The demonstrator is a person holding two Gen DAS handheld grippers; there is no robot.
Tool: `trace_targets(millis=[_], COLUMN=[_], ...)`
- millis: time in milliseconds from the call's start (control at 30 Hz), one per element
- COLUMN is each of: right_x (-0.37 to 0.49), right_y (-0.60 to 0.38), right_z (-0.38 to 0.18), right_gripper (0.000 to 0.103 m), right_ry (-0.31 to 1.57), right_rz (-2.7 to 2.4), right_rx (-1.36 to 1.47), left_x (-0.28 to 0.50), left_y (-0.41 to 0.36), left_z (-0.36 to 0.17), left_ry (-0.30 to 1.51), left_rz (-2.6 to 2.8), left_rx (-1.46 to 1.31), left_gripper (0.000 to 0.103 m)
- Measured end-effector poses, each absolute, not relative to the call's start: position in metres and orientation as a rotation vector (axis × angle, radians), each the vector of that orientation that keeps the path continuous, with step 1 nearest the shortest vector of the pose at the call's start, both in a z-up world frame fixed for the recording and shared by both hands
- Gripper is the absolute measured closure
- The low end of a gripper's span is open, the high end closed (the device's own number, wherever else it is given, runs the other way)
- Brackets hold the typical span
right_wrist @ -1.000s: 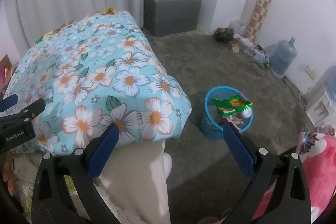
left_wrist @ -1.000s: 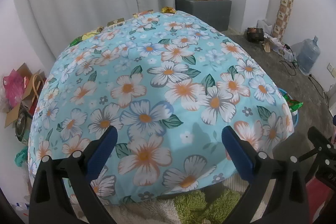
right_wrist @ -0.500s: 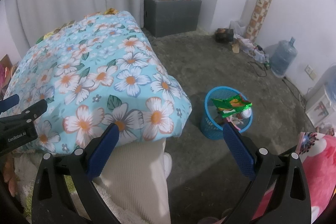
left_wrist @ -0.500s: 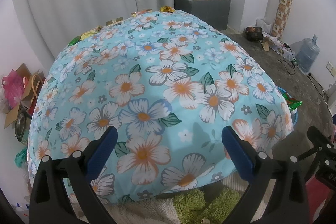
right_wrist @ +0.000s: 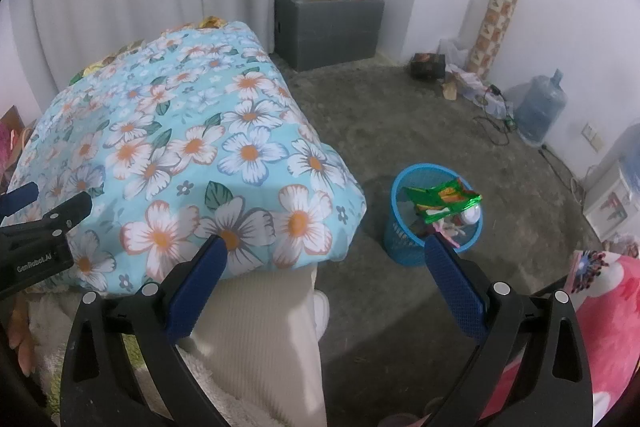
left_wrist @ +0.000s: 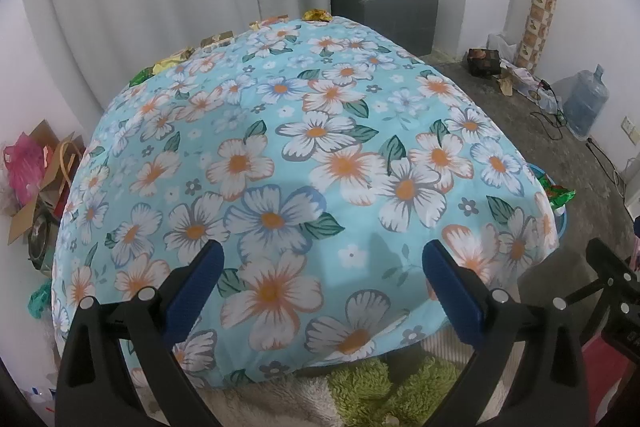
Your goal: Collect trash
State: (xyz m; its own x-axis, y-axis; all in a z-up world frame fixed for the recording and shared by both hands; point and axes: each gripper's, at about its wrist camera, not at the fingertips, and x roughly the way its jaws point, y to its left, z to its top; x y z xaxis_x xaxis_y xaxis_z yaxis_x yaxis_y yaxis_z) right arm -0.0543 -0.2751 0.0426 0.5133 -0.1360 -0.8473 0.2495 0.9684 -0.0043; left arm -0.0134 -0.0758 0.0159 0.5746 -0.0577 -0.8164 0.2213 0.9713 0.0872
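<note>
A table under a blue flowered cloth fills the left wrist view. Several wrappers lie along its far edge: a gold one, brown packets and a yellow-green one. My left gripper hangs open over the near part of the cloth, holding nothing. In the right wrist view a blue mesh bin stands on the floor right of the table, with a green wrapper and other trash in it. My right gripper is open and empty, above a person's cream trouser leg.
A grey cabinet with small items stands by the curtain. A water jug, a patterned roll, cables and a dark box line the right wall. Cardboard and a pink bag sit left of the table. A pink blanket lies at the right.
The left wrist view has shifted slightly, with the flowered cloth sliding a little lower in frame. The right gripper and the bin have barely moved.
</note>
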Motion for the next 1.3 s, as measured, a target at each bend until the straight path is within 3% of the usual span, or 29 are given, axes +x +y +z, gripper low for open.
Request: trace_targets(millis=[1300], right_x=[-0.0516], right_y=[-0.2727], right_z=[0.0424], right_gripper=[0.008], right_ry=[1.004], right_rz=[-0.219], right_rx=[0.138], left_x=[-0.0125], left_y=[-0.0780], left_z=[0.0144], left_ry=[0.949], left_rz=[-0.167], left_rx=[0.192], left_gripper=[0.006])
